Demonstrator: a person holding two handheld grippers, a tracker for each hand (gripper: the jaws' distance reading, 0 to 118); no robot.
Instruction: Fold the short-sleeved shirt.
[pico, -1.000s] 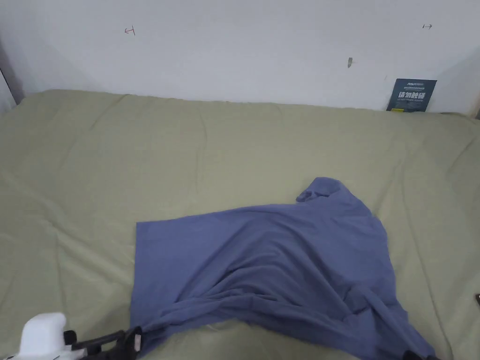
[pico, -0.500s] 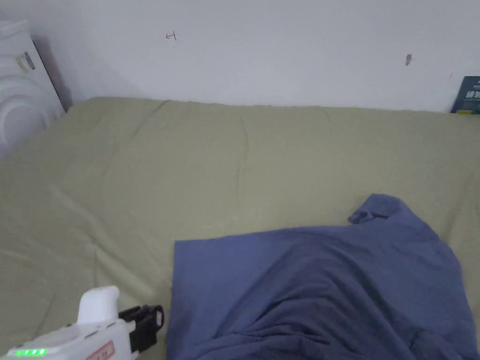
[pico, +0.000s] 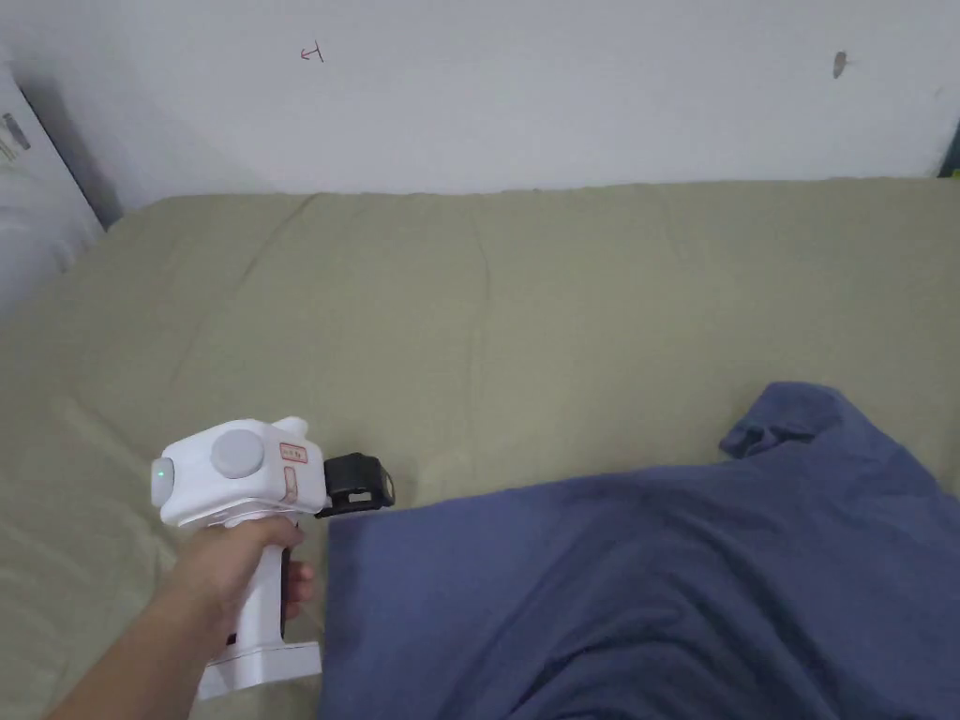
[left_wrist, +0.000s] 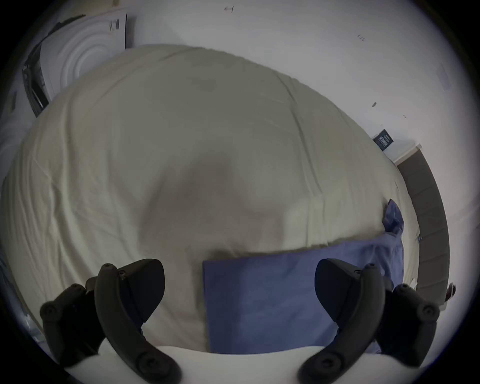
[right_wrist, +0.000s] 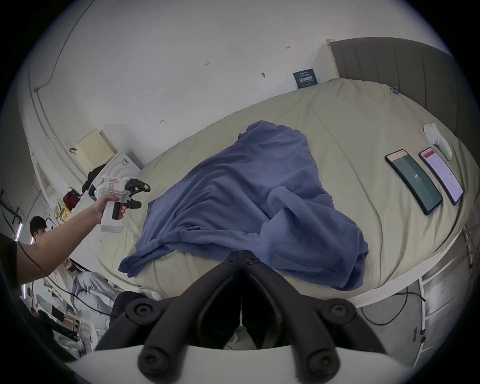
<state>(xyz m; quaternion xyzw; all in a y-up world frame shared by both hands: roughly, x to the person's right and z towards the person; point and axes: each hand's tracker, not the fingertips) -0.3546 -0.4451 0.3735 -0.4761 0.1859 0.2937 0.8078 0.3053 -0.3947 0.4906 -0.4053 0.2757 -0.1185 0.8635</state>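
Note:
A blue short-sleeved shirt (pico: 656, 581) lies rumpled on the olive bed sheet (pico: 469, 309), one flat square corner pointing far left. A hand holds my left gripper (pico: 361, 483) just beside that corner. In the left gripper view the left gripper (left_wrist: 240, 285) is open wide, hovering with the shirt's corner (left_wrist: 259, 298) below the gap. In the right gripper view the left gripper (right_wrist: 140, 196) is at the shirt's (right_wrist: 246, 194) left side. My right gripper (right_wrist: 241, 256) is shut, its tips meeting on the shirt's near hem at the bed's front edge.
Two phones (right_wrist: 413, 181) (right_wrist: 441, 176) and a small white object (right_wrist: 437, 140) lie on the bed's right side. A grey headboard (right_wrist: 402, 67) stands beyond them. A white appliance (left_wrist: 78, 52) is at the bed's left end. People are on the floor to the left (right_wrist: 36, 228).
My left gripper let go of the shirt's near left corner, opened, and moved up to the far left corner. The head camera panned left.

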